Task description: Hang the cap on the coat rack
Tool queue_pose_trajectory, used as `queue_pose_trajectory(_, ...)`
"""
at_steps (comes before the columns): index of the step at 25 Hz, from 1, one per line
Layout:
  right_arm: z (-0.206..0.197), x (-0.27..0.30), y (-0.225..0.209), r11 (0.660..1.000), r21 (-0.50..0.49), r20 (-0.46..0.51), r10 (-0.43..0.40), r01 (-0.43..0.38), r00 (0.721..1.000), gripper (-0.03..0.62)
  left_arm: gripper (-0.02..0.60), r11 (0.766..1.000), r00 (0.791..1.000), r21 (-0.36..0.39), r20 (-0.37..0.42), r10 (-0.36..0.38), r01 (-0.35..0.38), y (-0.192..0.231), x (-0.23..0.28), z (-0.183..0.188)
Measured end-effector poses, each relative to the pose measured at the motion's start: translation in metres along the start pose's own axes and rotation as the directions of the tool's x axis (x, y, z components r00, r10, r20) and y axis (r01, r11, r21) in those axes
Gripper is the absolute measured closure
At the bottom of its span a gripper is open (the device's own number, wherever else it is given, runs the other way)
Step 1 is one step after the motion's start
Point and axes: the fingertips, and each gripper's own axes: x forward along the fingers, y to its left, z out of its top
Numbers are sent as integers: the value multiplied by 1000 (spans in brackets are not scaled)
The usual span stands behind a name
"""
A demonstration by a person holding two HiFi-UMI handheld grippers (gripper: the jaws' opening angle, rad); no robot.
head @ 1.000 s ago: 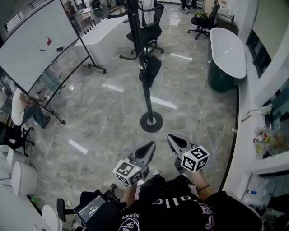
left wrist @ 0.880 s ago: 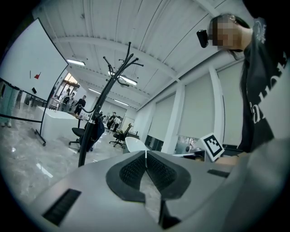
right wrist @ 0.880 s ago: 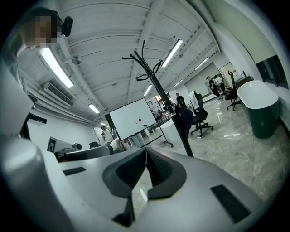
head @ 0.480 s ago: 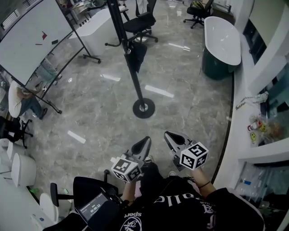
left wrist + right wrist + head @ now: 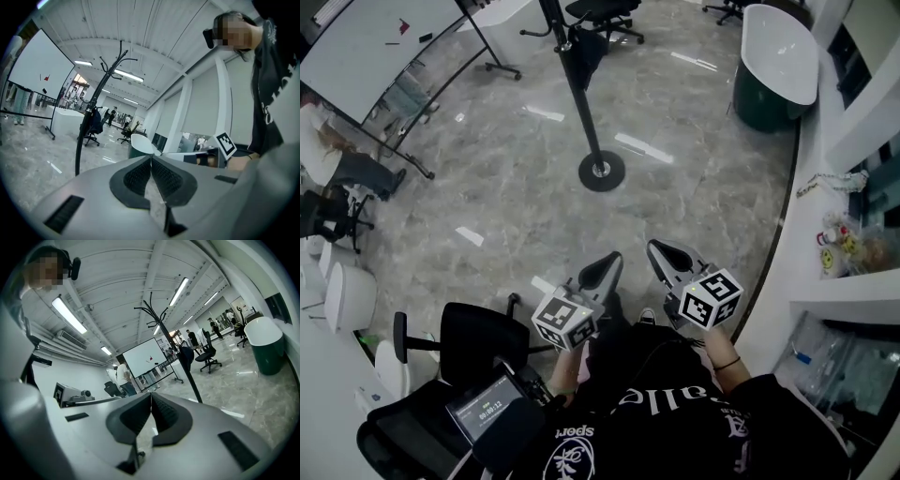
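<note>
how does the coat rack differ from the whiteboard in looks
The coat rack is one thin black pole on a round base; the whiteboard is a wide white panel in a black frame with spread feet. The coat rack has a dark item hanging on it; the whiteboard shows only small marks. Both stand on the marble floor.

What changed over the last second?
The person has backed away from the rack: it sits higher and smaller in the head view, and a black chair has come into view at lower left. Nothing was taken hold of or let go. The left claw and right claw stay shut, empty, side by side.
</note>
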Motion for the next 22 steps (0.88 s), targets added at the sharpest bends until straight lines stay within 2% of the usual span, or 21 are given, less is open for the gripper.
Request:
queue_pose_trajectory(10, -20, -16, 22, 998, 26, -10, 53, -53, 999, 576, 581, 998, 996, 32, -61, 58, -56, -23, -26, -17)
queue_pose_trajectory(14, -22, -20, 25, 999, 25, -2, 47, -47, 999, 576, 581, 999, 997, 24, -68, 33, -31, -31, -28, -21)
queue_pose_trajectory(22, -28, -22, 32, 1000, 2, -12, 17, -17, 1000, 577, 581, 997, 995, 81, -103, 9, -1, -29, -28, -20)
